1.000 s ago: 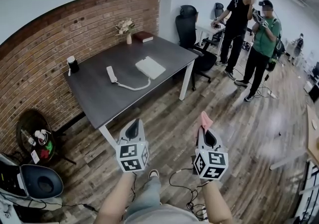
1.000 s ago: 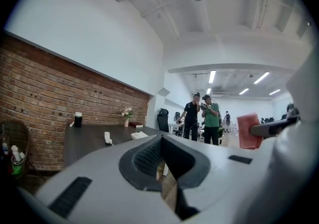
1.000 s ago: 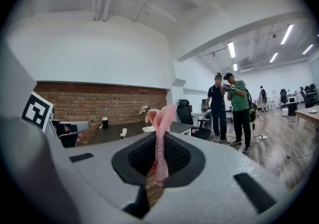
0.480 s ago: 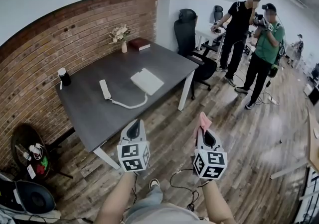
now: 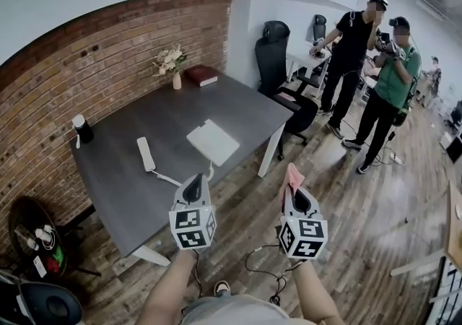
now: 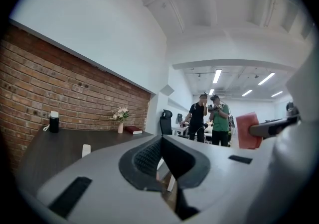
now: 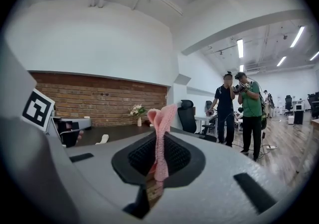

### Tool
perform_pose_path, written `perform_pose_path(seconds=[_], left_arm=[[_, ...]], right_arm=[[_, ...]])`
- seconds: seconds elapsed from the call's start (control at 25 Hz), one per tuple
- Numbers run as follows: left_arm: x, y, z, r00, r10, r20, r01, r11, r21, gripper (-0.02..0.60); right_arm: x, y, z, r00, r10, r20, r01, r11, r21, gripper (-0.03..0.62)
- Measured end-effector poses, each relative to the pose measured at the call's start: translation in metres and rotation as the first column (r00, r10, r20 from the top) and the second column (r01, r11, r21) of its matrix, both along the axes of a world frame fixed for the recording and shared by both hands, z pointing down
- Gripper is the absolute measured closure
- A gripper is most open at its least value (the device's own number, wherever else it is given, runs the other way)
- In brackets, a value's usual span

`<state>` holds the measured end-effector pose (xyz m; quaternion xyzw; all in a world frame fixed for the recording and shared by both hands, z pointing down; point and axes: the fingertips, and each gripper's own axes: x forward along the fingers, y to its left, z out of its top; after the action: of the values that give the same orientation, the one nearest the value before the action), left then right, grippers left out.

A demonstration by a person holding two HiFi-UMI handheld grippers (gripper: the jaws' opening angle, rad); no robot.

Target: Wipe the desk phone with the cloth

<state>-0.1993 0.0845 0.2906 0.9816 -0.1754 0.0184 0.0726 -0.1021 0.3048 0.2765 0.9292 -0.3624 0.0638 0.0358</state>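
The white desk phone [image 5: 213, 141] lies on the dark grey table [image 5: 130, 186], with its handset [image 5: 146, 154] off to the left and joined to it by a cord. The handset [image 6: 86, 150] also shows small in the left gripper view. My left gripper [image 5: 193, 188] hangs over the table's near edge, short of the phone, shut with nothing in it [image 6: 160, 157]. My right gripper [image 5: 296, 197] is over the wooden floor to the right of the table, shut on a pink cloth [image 5: 293, 175]. The cloth [image 7: 160, 138] stands up between its jaws.
A vase of flowers [image 5: 175, 71], a red book [image 5: 201, 76] and a black-and-white cylinder [image 5: 83, 128] stand at the table's far side by the brick wall. A black office chair [image 5: 283, 63] and two standing persons [image 5: 357, 49] are beyond. A round side table [image 5: 32, 240] is at the left.
The table and phone have come nearer and lower in the head view as I step toward them. Both grippers keep their places and their states.
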Motion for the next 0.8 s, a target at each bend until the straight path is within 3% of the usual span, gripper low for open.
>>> perform_pose_path(seconds=[0.56,0.8], left_arm=[[0.069,-0.065,0.031,0.998,-0.037,0.041,0.039,0.998,-0.039,0.580],[0.098,-0.088,0.041,0.992,-0.110,0.060,0.112,0.993,-0.034,0.580]], right_arm=[[0.090,-0.055,0.021,0.999,-0.015,0.046,0.016,1.000,-0.008,0.574],[0.143,-0.080,0.033,0.995,-0.069,0.069,0.069,0.998,-0.001,0.574]])
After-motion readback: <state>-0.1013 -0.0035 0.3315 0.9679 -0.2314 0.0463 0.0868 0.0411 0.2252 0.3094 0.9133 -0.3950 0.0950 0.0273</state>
